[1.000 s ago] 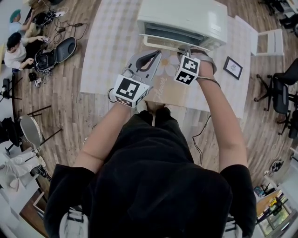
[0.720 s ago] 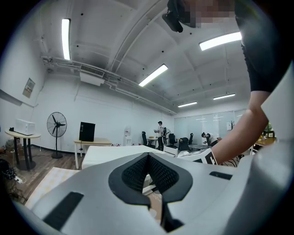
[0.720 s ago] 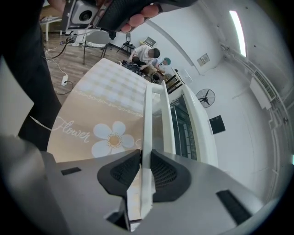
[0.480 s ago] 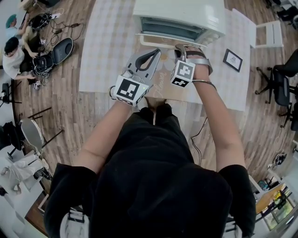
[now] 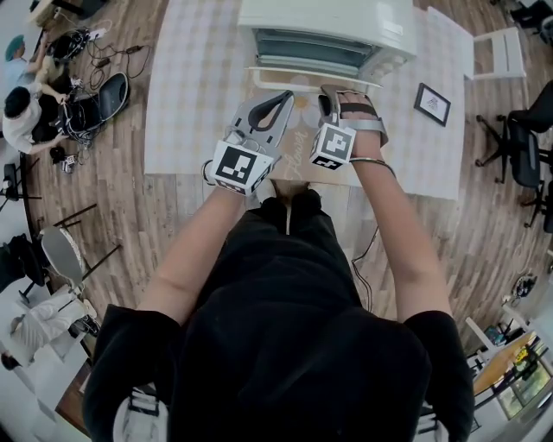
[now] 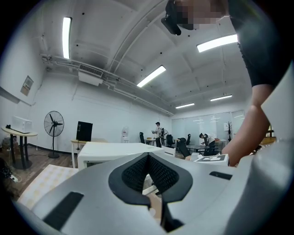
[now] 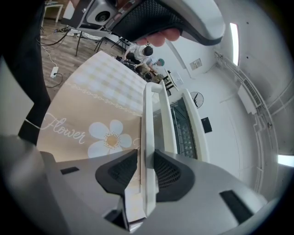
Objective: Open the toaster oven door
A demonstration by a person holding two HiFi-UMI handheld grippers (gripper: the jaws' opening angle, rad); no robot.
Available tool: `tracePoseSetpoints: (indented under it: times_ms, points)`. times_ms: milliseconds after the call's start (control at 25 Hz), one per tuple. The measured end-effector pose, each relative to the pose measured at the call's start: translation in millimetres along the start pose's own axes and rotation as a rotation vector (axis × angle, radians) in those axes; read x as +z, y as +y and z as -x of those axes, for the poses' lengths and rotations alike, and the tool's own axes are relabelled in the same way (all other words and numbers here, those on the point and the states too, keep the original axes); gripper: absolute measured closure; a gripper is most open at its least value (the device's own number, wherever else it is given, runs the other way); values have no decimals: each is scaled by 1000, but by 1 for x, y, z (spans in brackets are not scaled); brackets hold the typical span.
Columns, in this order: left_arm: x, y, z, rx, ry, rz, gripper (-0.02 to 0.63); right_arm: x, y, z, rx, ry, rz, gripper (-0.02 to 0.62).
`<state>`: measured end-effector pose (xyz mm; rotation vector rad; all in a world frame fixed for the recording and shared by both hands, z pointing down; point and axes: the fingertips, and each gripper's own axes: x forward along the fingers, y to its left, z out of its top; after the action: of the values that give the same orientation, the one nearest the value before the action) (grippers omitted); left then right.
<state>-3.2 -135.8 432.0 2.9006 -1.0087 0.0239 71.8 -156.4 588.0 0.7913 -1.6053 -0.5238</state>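
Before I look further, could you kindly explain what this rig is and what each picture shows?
No robot here: a person holds a two-jaw gripper in each hand. The head view looks steeply down from their head; the other two cameras ride on the grippers. A white toaster oven stands on a cloth-covered table, a flowered mat before it, a small framed picture beside. The right gripper has the door handle between its jaws, which are opening. The left gripper is shut and empty.
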Motion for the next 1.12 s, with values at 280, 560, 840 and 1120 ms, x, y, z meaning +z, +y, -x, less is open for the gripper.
tracePoseSetpoints:
  times_ms: [280,560,840,1120]
  points:
    - [-7,-4,-2,-8,4,3,591,-1,20,4,-6,-6,0,471]
    - [-9,-6,1,-10,8,9,591,-1,45,7,9,-6,-5,462]
    - [-16,-6,7,-9,24,13,591,-2,67,4,-8,-11,-12,448]
    - [-24,-7,8,-17,33,15,591,-5,90,-2,30,-1,-21,448]
